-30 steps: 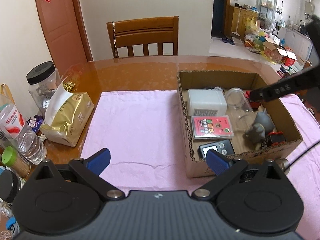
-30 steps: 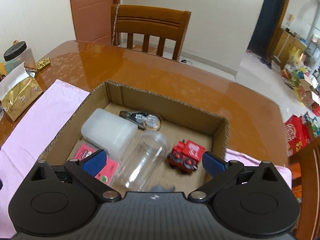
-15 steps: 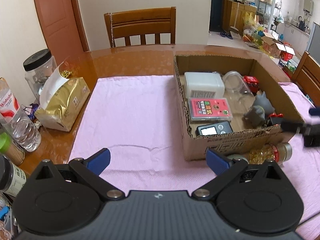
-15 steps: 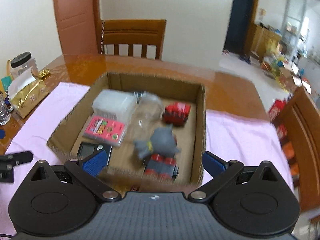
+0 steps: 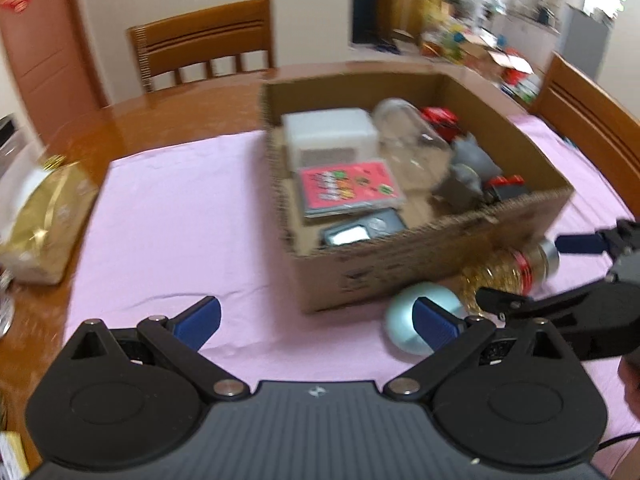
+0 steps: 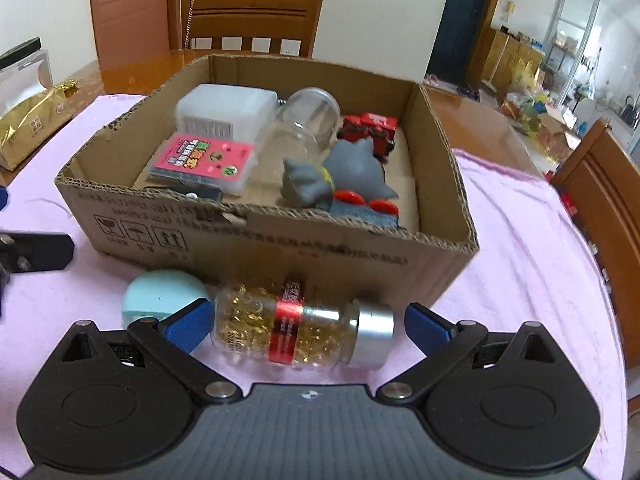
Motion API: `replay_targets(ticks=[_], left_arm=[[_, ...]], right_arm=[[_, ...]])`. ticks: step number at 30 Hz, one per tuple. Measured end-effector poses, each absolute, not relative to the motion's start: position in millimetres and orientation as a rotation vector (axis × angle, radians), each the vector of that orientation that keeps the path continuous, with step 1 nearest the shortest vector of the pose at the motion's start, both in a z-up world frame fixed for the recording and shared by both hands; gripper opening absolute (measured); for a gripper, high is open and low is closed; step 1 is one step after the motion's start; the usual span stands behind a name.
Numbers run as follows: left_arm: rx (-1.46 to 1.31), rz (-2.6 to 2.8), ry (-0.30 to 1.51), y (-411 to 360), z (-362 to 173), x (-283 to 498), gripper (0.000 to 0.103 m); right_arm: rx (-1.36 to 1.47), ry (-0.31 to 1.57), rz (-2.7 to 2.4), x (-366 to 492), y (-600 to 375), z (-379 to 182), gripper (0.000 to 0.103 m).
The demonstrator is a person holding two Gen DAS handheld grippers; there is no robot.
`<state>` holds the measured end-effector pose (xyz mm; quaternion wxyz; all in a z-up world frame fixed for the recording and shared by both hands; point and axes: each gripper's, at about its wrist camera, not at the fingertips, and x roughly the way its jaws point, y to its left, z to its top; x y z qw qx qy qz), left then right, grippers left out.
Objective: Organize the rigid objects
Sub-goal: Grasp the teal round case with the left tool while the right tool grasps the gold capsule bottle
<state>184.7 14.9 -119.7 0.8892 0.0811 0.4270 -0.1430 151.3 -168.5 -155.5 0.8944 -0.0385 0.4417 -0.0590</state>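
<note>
A cardboard box (image 6: 276, 240) sits on a pink cloth (image 5: 172, 224) spread over a glossy wooden table (image 5: 168, 116). Inside the box I can see a white plastic container (image 6: 226, 110), a clear jar (image 6: 306, 120) lying on its side, a pink card pack (image 6: 202, 158), a red toy vehicle (image 6: 370, 128), a grey toy figure (image 6: 340, 174) and a small dark gadget with a screen (image 5: 362, 232).

Outside the box, just in front of its near wall, a bottle of golden capsules (image 6: 296, 330) lies on its side on the cloth, silver cap pointing right. Beside its base rests a round pale-teal object (image 6: 162, 294) (what it is, I cannot tell).

The right gripper (image 6: 308, 326) is spread wide, one blue pad on each side of the bottle; the left pad looks close to the bottle's base, the right pad stands clear of the cap. The left gripper (image 5: 316, 322) is also spread wide, holding nothing, over the cloth, with its right pad in front of the teal object.

A gold tissue pack (image 5: 44, 216) lies at the table's left edge, and a wooden chair (image 6: 252, 20) stands behind.
</note>
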Motion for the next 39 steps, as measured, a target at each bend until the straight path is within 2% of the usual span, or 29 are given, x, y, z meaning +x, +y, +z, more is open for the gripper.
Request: replay_targets(ticks=[7,21,31,34,36,39], left_arm=[[0.212,-0.354,0.921,-6.2,-142.9,192.4,0.101],[0.097,-0.187,0.992,20.7,-167.0,209.5,0.1],[0.169,-0.355,1.027,6.0,-163.7,189.8,0.1],[0.177,-0.425,1.016,-4.2,-160.0,183.3,0.094],[0.188,-0.458,1.013,-13.8,-157.9,180.5,0.084],[0.171,-0.48,1.0,-23.9,-156.3,179.3,0.079]], right_arm=[[-0.086,0.946,-0.12,143.3,-182.4,-162.1,0.103],[-0.069,0.982,-0.089,139.4,-191.6,-168.8,0.103],[-0.108,1.028,-0.025,126.3,-201.3,-177.1,0.103],[-0.068,1.039,-0.005,124.8,-210.3,-177.6,0.103],[-0.079,1.034,0.007,122.1,-213.1,-177.4,0.103],[-0.085,1.024,0.018,117.9,-216.9,-177.4,0.103]])
